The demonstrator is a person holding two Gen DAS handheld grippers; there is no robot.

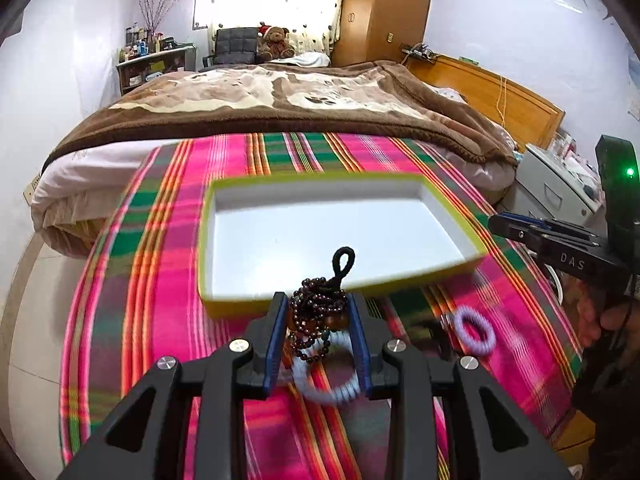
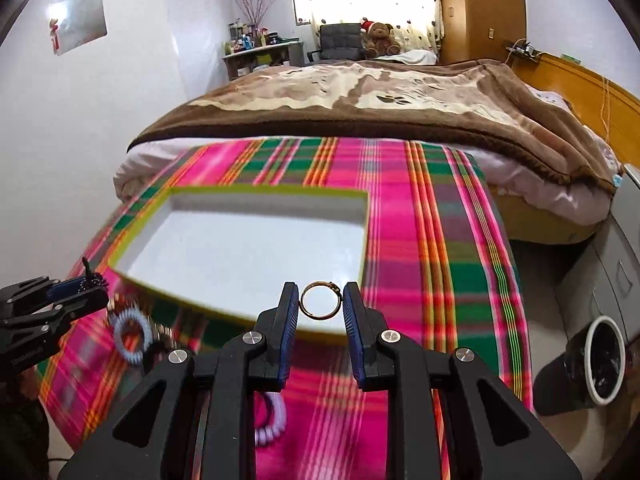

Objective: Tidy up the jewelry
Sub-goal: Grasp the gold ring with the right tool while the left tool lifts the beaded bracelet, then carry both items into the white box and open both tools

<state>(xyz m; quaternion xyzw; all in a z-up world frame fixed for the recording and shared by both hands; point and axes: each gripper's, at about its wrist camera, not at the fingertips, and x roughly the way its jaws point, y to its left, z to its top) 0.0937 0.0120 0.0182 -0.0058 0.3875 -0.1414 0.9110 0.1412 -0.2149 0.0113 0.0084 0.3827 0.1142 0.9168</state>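
Observation:
My left gripper [image 1: 318, 308] is shut on a dark beaded bracelet [image 1: 320, 310] with a black cord loop, held above the cloth just short of the near rim of a shallow yellow-edged white box [image 1: 224, 240]. My right gripper [image 2: 321, 300] is shut on a thin gold ring [image 2: 320, 300], held over the box's near rim [image 2: 140, 280]. A pale blue coil hair tie [image 1: 324, 384] lies on the cloth under the left gripper and shows in the right view [image 2: 130, 334]. A purple coil hair tie [image 1: 474, 330] lies to its right, also under the right gripper [image 2: 272, 420].
The box sits on a pink and green plaid cloth [image 1: 160, 320] over a table next to a bed with a brown blanket [image 1: 280, 96]. The right gripper [image 1: 560, 244] shows at the right of the left view. A grey drawer unit [image 2: 612, 280] and a bin [image 2: 604, 364] stand at right.

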